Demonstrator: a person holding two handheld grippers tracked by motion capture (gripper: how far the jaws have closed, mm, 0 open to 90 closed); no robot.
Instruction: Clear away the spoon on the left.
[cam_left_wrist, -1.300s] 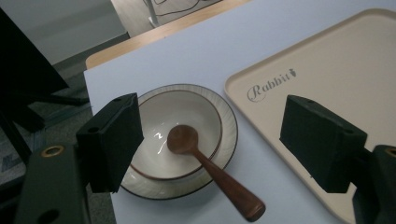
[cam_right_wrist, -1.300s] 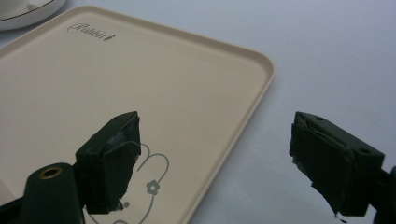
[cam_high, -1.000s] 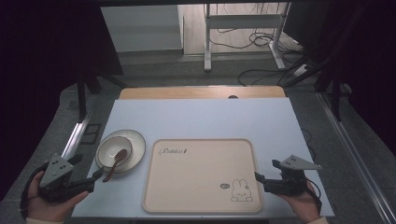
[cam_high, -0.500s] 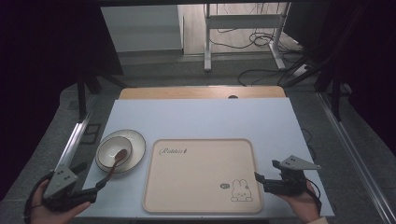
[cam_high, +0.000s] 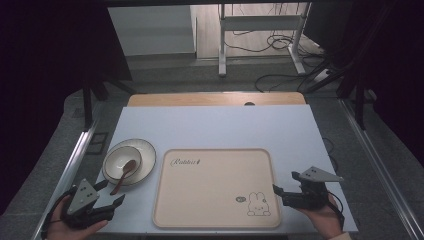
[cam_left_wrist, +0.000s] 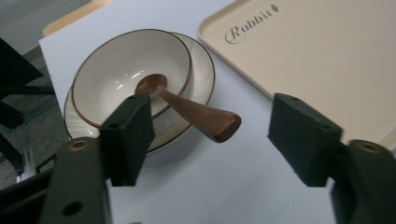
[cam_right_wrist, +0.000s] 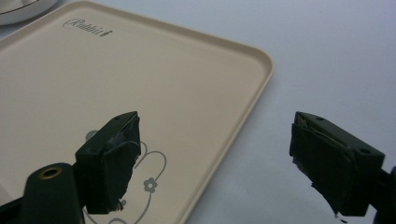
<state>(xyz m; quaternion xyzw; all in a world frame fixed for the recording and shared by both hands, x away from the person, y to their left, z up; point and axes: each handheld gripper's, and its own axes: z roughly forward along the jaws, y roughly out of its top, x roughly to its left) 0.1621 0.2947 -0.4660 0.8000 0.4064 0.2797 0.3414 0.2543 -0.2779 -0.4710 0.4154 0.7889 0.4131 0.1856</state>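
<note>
A cream bowl sits on a ribbed plate at the table's left. A brown wooden spoon lies in the bowl, its handle sticking out over the rim toward me. My left gripper is open near the front-left corner, just short of the handle. In the left gripper view the spoon's handle end lies between the spread jaws of the left gripper, untouched, with the bowl behind it. My right gripper is open and empty at the right edge of the beige rabbit tray. In the right gripper view that gripper straddles the tray's rim.
The white table top ends in a wooden strip at the far side. The tray carries nothing, only a printed rabbit near its front right corner. Beyond the table are a metal frame leg and floor cables.
My left gripper has shifted right and toward the front edge, ending just below the plate with its jaws aimed at the spoon handle. The right gripper has held still.
</note>
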